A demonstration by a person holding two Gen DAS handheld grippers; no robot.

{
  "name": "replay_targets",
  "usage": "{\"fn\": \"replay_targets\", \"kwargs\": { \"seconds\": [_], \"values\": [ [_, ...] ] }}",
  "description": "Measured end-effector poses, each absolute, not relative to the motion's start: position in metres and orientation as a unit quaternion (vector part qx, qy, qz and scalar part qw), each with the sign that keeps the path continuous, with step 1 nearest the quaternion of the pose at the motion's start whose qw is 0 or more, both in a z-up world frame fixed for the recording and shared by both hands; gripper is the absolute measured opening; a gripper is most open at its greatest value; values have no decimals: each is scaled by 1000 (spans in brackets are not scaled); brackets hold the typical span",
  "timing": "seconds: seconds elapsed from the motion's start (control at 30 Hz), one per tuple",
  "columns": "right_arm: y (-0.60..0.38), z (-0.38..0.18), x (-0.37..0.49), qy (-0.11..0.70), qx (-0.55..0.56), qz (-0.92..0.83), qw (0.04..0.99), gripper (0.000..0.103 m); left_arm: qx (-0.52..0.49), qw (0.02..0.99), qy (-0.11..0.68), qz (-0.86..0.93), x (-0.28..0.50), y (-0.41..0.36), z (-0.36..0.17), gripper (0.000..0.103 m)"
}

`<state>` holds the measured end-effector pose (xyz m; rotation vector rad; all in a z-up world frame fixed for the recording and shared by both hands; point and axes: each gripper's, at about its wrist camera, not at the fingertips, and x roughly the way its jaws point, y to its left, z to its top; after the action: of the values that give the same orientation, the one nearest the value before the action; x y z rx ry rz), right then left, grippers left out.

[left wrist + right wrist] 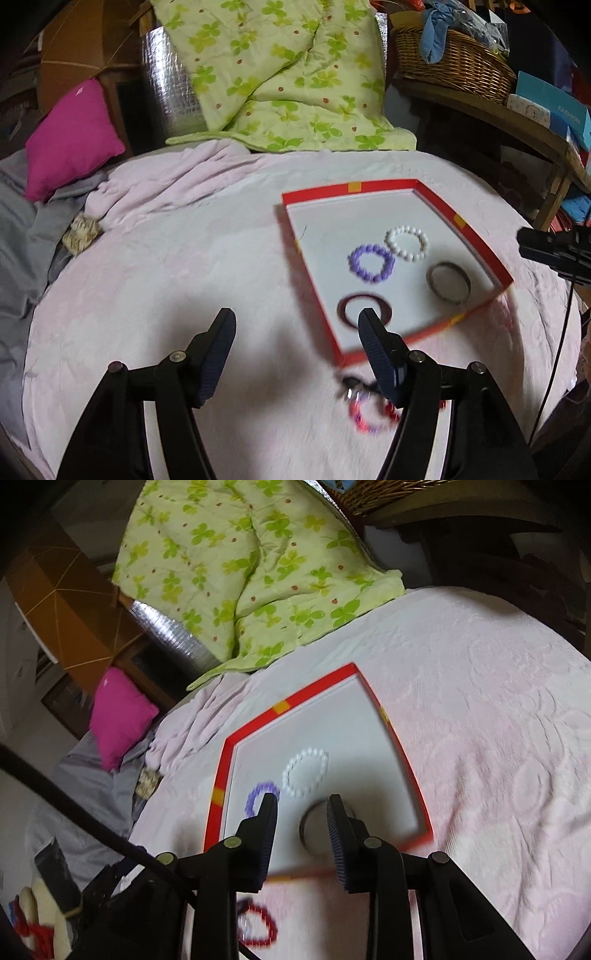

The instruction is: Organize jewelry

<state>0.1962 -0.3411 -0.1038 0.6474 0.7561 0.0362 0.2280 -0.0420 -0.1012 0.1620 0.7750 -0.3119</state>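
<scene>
Red beaded bracelet blurred, half hidden behind left tongs.

Ahead of us a pale pink bedspread covers the bed, a green clover quilt beyond it, a magenta pillow far left, a wicker basket far right.

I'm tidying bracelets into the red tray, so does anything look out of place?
Yes. One red and purple beaded bracelet lies on the pink bedspread, just outside the near edge of the red tray, while four others sit inside. It is blurred, so details are unclear.
</scene>
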Motion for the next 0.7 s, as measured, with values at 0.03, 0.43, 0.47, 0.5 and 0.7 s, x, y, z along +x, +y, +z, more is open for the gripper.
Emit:
{"fn": "replay_targets", "kwargs": {
  "seconds": [0.03, 0.43, 0.47, 0.5, 0.7],
  "values": [
    [-340, -105, 190, 365, 312, 21, 877, 30, 76, 910, 377, -152, 223, -38, -102, 70],
    [-374, -126, 123, 374, 364, -16, 853, 40, 51, 889, 430, -148, 176, -15, -133, 70],
    [-378, -127, 121, 373, 368, -21, 851, 42, 52, 887, 434, -148, 175, -16, -135, 70],
    [-382, -128, 120, 373, 371, -27, 850, 42, 54, 886, 437, -147, 176, -17, -136, 70],
    [-391, -141, 127, 404, 374, -46, 833, 42, 49, 879, 454, -136, 183, -17, -144, 70]
  ]
}}
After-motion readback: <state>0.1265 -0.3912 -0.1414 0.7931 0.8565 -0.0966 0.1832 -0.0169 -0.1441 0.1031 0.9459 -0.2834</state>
